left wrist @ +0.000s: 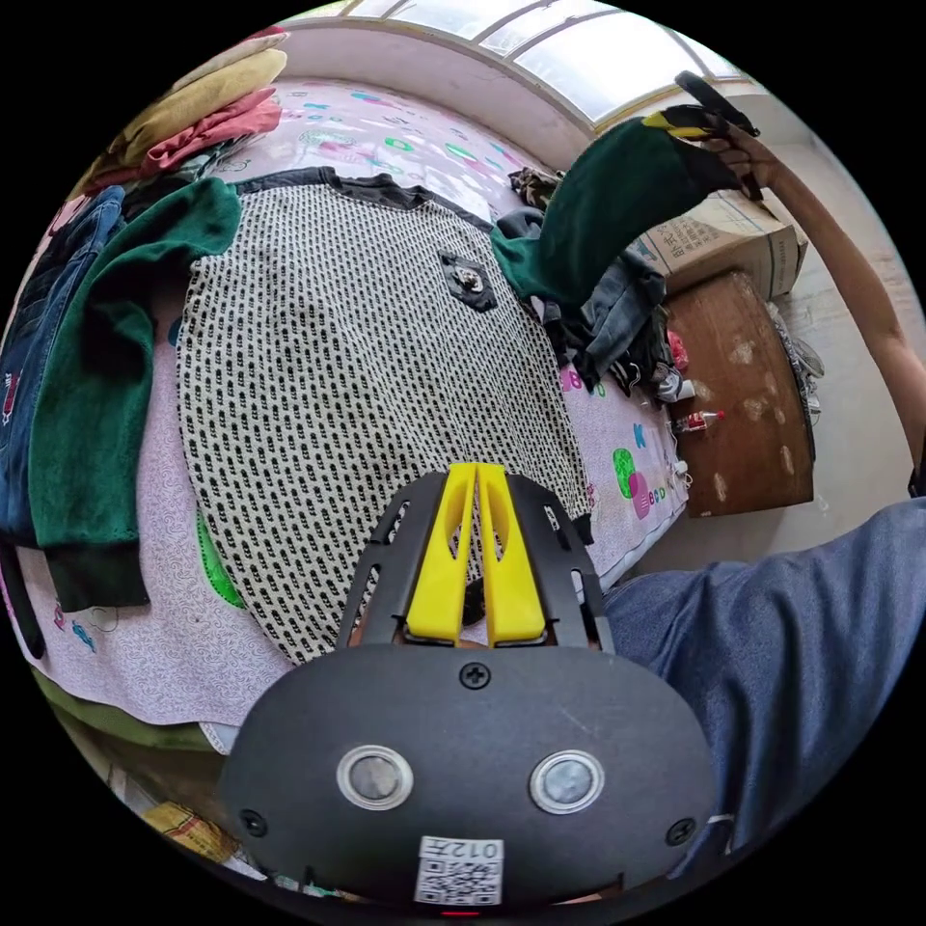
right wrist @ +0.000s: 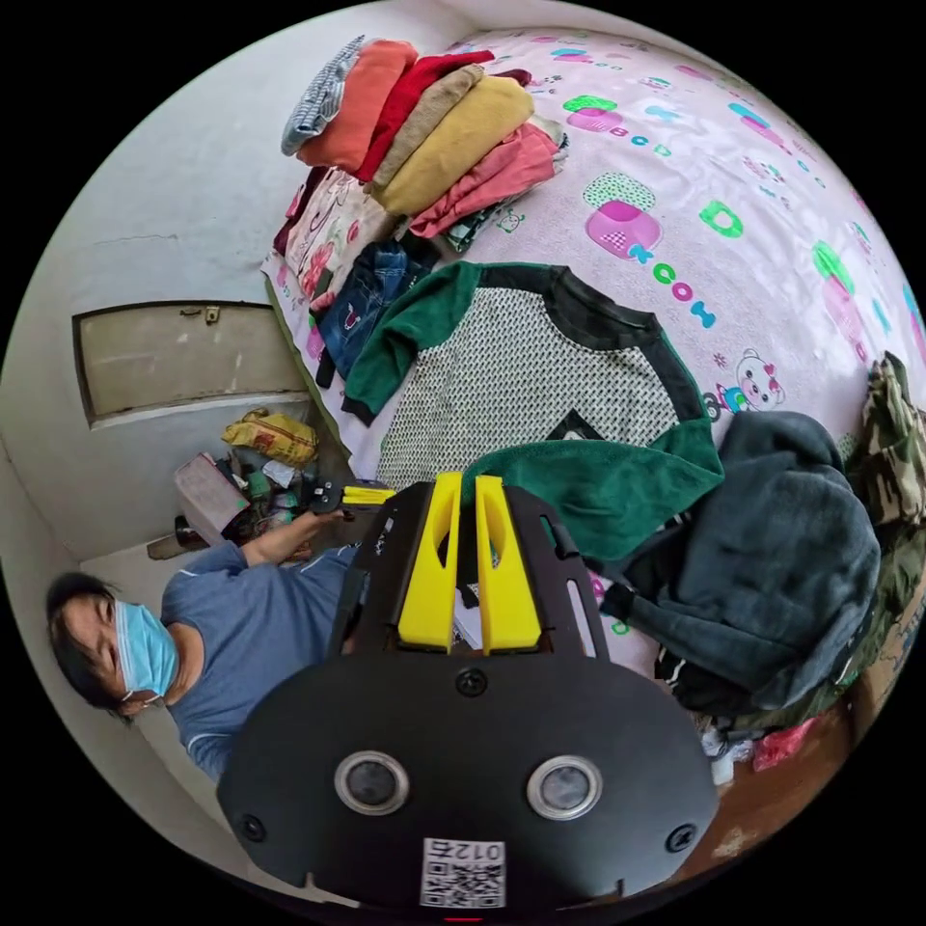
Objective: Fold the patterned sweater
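Observation:
The patterned sweater (left wrist: 367, 367) lies flat on the pink bed sheet (left wrist: 415, 135), with a black-and-white dotted body, a dark collar and green sleeves. One green sleeve (left wrist: 87, 386) rests along its side. The other green sleeve (left wrist: 608, 207) is lifted off the bed, and my right gripper (left wrist: 696, 121) is shut on its cuff. In the right gripper view the jaws (right wrist: 466, 479) pinch that green sleeve (right wrist: 598, 487) above the sweater (right wrist: 521, 386). My left gripper (left wrist: 476, 471) hovers shut over the sweater's lower part, with no cloth seen between its jaws; it also appears by the hem (right wrist: 359, 496).
Folded clothes (right wrist: 434, 125) are stacked at the bed's far corner, with jeans (left wrist: 39, 318) beside them. A heap of dark garments (right wrist: 772, 569) lies by the lifted sleeve. A cardboard box (left wrist: 733, 236) and a brown table (left wrist: 743, 395) stand off the bed. A person in a blue shirt (right wrist: 251, 608) is nearby.

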